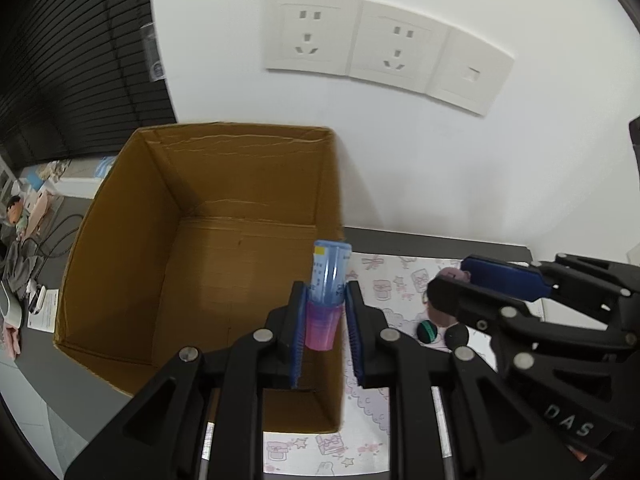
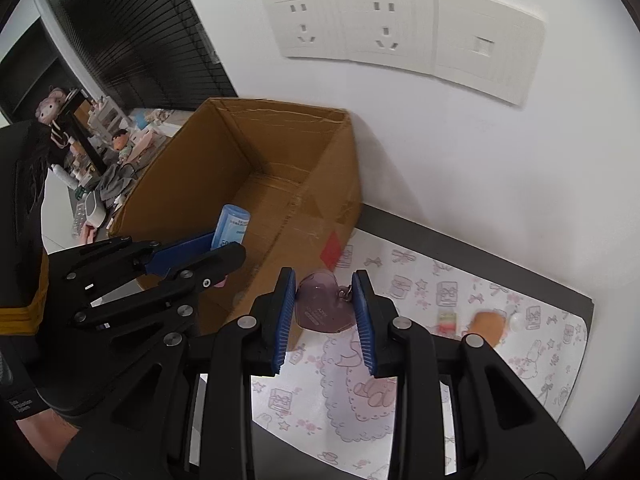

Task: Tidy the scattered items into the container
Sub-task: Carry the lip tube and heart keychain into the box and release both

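Left wrist: left gripper [image 1: 326, 312] jaws clamp tube [image 1: 328, 280]; right gripper [image 2: 324, 312] jaws clamp heart case [image 2: 322, 306].

cardboard box [image 1: 200, 240]: on table, against wall, left of patterned mat [image 2: 460, 320] | wall sockets [image 1: 384, 46]: above, behind box | bottle [image 1: 328, 280]: over box's right wall | heart-shaped item [image 2: 324, 304]: above mat, right of box | small items [image 2: 486, 324]: on mat, far right

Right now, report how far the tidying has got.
Done: nothing shows inside the cardboard box. In hand: left hand-held gripper holds a blue-and-pink tube, right hand-held gripper a purple heart-shaped case. Left: small items on the patterned mat.
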The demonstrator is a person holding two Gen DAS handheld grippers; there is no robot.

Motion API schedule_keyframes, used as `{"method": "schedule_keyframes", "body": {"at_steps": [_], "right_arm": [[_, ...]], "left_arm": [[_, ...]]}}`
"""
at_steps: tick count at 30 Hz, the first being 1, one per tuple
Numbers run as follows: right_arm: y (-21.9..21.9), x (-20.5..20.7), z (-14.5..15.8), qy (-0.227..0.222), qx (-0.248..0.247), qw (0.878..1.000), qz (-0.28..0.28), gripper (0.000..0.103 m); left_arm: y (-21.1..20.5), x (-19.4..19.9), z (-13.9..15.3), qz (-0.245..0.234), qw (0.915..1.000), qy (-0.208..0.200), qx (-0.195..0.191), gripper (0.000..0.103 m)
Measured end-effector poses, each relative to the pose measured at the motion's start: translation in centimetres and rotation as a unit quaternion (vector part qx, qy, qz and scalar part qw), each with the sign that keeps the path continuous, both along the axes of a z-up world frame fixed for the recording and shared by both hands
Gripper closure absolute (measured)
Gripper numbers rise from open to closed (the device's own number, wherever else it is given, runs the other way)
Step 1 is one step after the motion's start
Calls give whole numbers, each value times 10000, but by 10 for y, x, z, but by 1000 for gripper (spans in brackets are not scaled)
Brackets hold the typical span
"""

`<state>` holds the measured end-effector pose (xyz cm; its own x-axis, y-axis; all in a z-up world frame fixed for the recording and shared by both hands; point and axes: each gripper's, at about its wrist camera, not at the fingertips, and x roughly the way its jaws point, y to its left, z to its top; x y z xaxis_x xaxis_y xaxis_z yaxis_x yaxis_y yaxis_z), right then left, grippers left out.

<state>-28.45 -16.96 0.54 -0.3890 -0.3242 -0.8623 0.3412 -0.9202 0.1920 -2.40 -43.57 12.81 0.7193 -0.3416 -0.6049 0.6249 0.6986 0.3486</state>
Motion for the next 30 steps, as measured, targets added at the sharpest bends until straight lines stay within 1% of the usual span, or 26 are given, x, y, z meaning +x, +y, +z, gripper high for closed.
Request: {"method": "schedule_keyframes", "body": {"at_steps": [4, 7, 9, 13, 25, 30], "right_arm": [[-20, -4, -1, -18, 1, 9999, 115, 73], [-34, -6, -1, -39, -56, 9998, 203, 73], [-45, -7, -1, -41, -40, 9996, 262, 73], [-63, -9, -4, -115, -53, 9993, 354, 73], [-117, -22, -26, -317, 2, 9975, 629, 73], [-135, -29, -37, -396, 114, 9963, 756, 73]], "left_arm": [[13, 15, 8, 133, 9999, 30, -53, 84], [24, 24, 12, 274, 9996, -28, -71, 84], [30, 31, 14, 341, 9993, 43, -110, 84], [42, 47, 19, 565, 9982, 52, -166, 84], [83, 85, 28, 1030, 9937, 220, -386, 84], [96, 93, 29, 1208, 9916, 254, -376, 84]]}}
